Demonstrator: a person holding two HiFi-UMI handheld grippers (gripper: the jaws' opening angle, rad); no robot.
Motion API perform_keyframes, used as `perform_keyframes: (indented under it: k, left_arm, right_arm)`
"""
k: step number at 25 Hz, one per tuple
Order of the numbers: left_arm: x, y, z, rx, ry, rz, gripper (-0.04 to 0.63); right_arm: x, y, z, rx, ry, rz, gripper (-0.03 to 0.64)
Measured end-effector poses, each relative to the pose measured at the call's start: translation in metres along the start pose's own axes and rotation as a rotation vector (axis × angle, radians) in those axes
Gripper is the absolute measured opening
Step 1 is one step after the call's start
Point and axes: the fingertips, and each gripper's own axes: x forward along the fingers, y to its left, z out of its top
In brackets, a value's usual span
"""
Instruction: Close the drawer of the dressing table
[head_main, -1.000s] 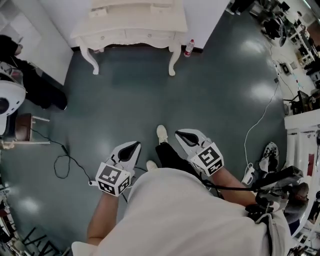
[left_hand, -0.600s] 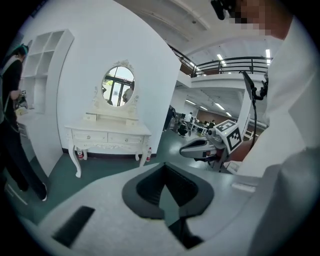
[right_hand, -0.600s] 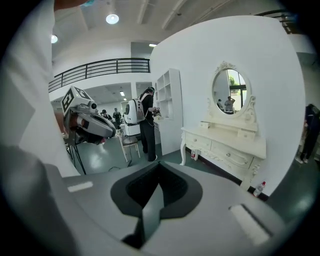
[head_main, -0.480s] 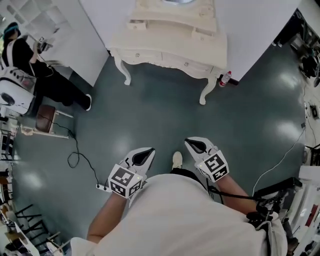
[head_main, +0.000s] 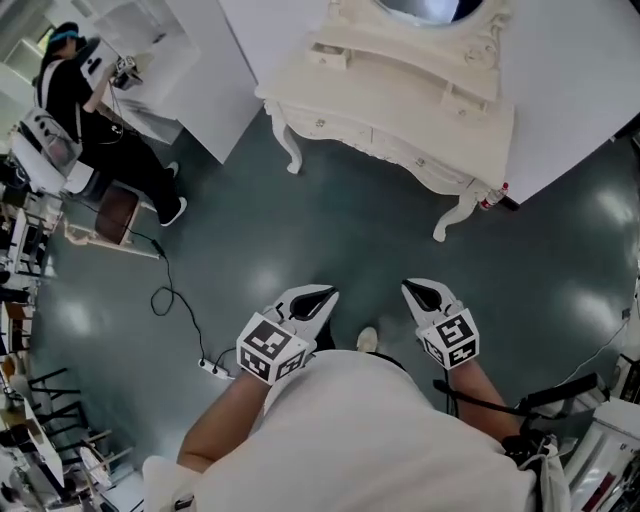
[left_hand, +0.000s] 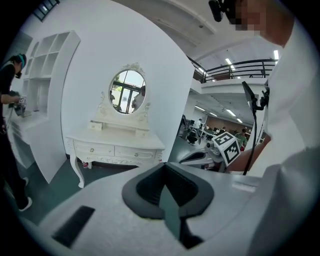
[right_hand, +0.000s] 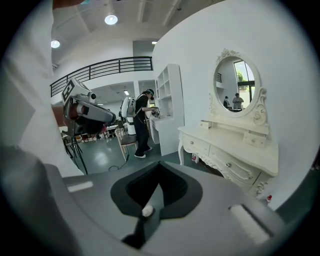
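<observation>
The dressing table (head_main: 400, 110) stands against the white wall, well apart from both grippers, with a stretch of grey-green floor (head_main: 350, 240) between; whether a drawer is out cannot be told. A bottle (head_main: 490, 199) sits by its right leg, label too small to read. At left a person (head_main: 90, 110) faces a shelf, near a chair (head_main: 118, 213) and cable (head_main: 170, 300). The left gripper (head_main: 318, 300) and right gripper (head_main: 425, 295) have jaws together, holding nothing.
</observation>
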Motion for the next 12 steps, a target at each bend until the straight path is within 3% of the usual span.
perform_keyframes:
  k: [7, 12]
  left_arm:
    - [0.041, 0.089, 0.032, 0.003, -0.013, -0.055, 0.000]
    - [0.057, 0.174, 0.089, 0.044, -0.004, -0.156, 0.000]
  right_arm:
    - [0.057, -0.058, 0.024, 0.049, 0.003, -0.085, 0.000]
    - [0.120, -0.094, 0.079, 0.109, 0.009, -0.186, -0.001]
